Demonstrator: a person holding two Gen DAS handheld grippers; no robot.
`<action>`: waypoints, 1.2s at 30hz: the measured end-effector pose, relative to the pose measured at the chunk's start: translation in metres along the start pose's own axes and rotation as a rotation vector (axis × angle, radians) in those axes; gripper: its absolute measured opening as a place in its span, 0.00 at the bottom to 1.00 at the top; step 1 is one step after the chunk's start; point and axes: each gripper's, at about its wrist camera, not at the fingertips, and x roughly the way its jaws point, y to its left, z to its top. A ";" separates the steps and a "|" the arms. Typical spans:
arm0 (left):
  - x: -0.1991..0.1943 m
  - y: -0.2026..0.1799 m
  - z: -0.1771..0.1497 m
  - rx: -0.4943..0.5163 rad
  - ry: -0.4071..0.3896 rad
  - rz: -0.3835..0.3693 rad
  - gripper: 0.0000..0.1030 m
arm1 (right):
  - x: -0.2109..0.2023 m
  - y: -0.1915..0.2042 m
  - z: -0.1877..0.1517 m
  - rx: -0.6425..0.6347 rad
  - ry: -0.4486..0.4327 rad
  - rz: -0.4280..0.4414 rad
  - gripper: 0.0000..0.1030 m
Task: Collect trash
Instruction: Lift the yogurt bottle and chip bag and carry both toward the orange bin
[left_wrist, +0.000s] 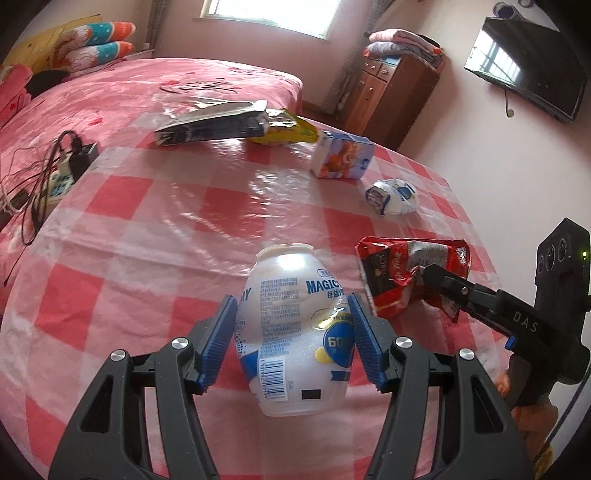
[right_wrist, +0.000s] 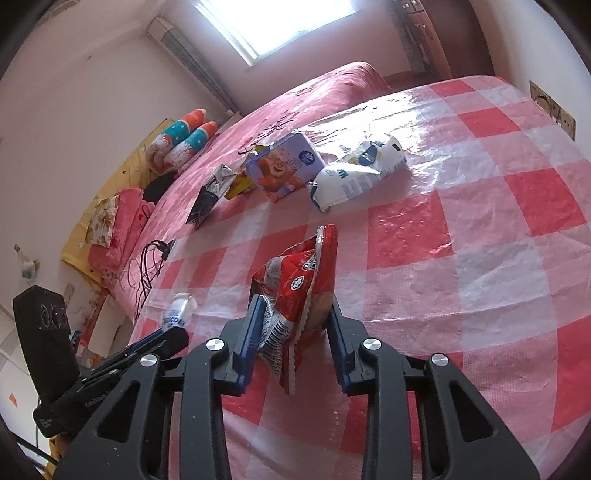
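the left gripper (left_wrist: 293, 341) is gripping a white plastic drink bottle (left_wrist: 291, 332) across its middle, both blue ribbed pads pressing on the bottle's dented sides; the jaws are standing about half open around it. the bottle is lying along the fingers, neck pointing away, over the near part of a table covered with a red and white checked cloth (left_wrist: 155, 229).

the right gripper (right_wrist: 293, 332) is closing in narrowly on a crumpled red snack wrapper (right_wrist: 295, 288). the wrapper is standing between the two pads, its lower edge hanging below them; the left pad is touching the foil, while contact at the right pad is hard to make out. in the left wrist view the same red snack wrapper (left_wrist: 410, 273) is sitting just right of the bottle, with one black finger of the right gripper (left_wrist: 436, 278) lying against it and the other hidden behind the foil.

farther across the table, a crushed white and blue pouch (left_wrist: 393, 195) is lying at the right, a small carton with a cartoon bear (left_wrist: 341, 157) beyond it, and a dark foil bag (left_wrist: 218, 125) overlapping a yellow wrapper (left_wrist: 291, 129) at the far edge. print on the bags is too small to read. a pink bed (left_wrist: 147, 85) is lying beyond the table, with a tangle of cables and a charger (left_wrist: 55, 166) at the left. fingers of the person's hand (left_wrist: 532, 406) are showing partly at the lower right, cut off by the frame.
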 end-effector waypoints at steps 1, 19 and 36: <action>-0.002 0.003 -0.001 -0.005 -0.002 0.003 0.60 | 0.000 0.000 0.000 -0.002 0.000 0.001 0.34; -0.039 0.043 -0.022 -0.051 -0.049 0.016 0.60 | -0.002 0.014 -0.008 -0.034 -0.015 0.039 0.33; -0.063 0.087 -0.037 -0.083 -0.055 0.077 0.60 | 0.008 0.042 -0.017 -0.016 0.032 0.082 0.33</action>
